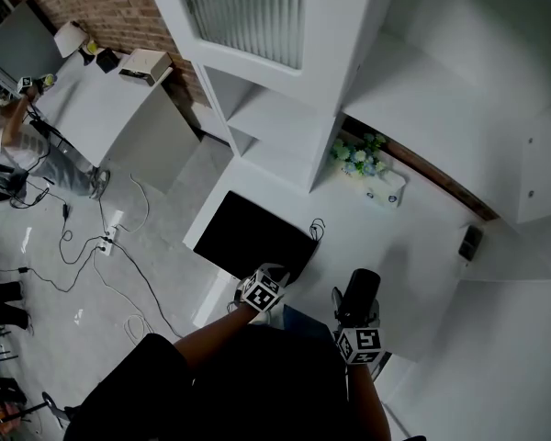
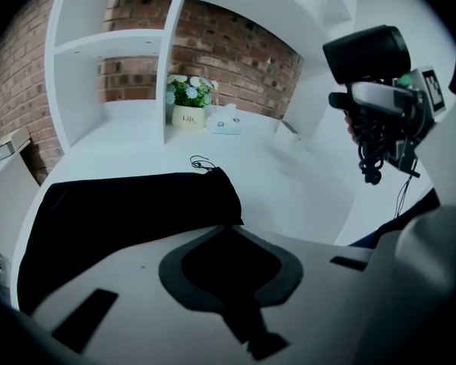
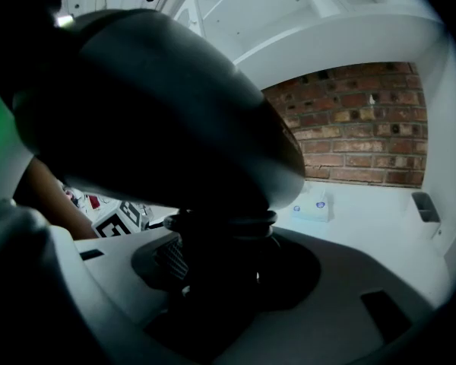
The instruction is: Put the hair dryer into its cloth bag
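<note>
The black cloth bag (image 1: 253, 237) lies flat on the white counter (image 1: 413, 265). My left gripper (image 1: 274, 278) sits at the bag's near edge, and in the left gripper view its jaws (image 2: 229, 230) meet on the corner of the bag (image 2: 129, 204), shut on the fabric. The black hair dryer (image 1: 360, 288) stands upright in my right gripper (image 1: 356, 315), to the right of the bag and above the counter. In the right gripper view the dryer's body (image 3: 159, 105) fills the upper left, and the jaws (image 3: 213, 265) are shut on its handle. The left gripper view shows the dryer (image 2: 368, 52) at the upper right.
A pot of flowers (image 1: 356, 159) and a tissue box (image 1: 386, 191) stand at the back of the counter against the brick wall. The bag's drawstring (image 1: 317, 228) trails off its far corner. White shelves rise behind. A person (image 1: 18, 145) and cables are on the floor at far left.
</note>
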Tool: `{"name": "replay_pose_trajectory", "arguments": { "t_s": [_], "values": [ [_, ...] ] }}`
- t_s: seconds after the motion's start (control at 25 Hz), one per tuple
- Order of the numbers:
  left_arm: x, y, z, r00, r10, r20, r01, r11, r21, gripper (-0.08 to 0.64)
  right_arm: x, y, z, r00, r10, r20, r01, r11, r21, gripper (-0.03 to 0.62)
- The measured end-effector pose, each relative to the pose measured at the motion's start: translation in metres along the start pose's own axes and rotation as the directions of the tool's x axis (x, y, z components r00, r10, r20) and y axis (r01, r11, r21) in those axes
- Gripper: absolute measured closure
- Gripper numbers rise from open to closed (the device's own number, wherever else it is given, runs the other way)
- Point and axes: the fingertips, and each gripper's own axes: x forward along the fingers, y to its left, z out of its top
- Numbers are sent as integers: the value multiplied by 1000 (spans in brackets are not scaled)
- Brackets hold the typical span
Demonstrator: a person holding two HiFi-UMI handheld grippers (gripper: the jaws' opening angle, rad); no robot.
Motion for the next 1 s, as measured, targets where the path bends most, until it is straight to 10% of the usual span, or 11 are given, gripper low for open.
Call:
{"name": "replay_pose_trajectory", "arguments": {
  "t_s": [0.48, 0.72, 1.0],
  "values": [
    [-46, 18, 29, 983, 74, 167, -56, 993, -108, 525, 49, 22, -51, 980, -12, -199, -20, 988, -156, 360],
    [-52, 9, 30, 984, 82, 160, -78, 996, -30, 525, 76, 42, -84, 944, 41, -329, -112, 973, -200, 362],
    [-57, 13, 38, 974, 110, 196, -87, 988, -124, 525, 99, 40, -119, 871, -15, -491, -163, 935, -316, 361]
  ]
}}
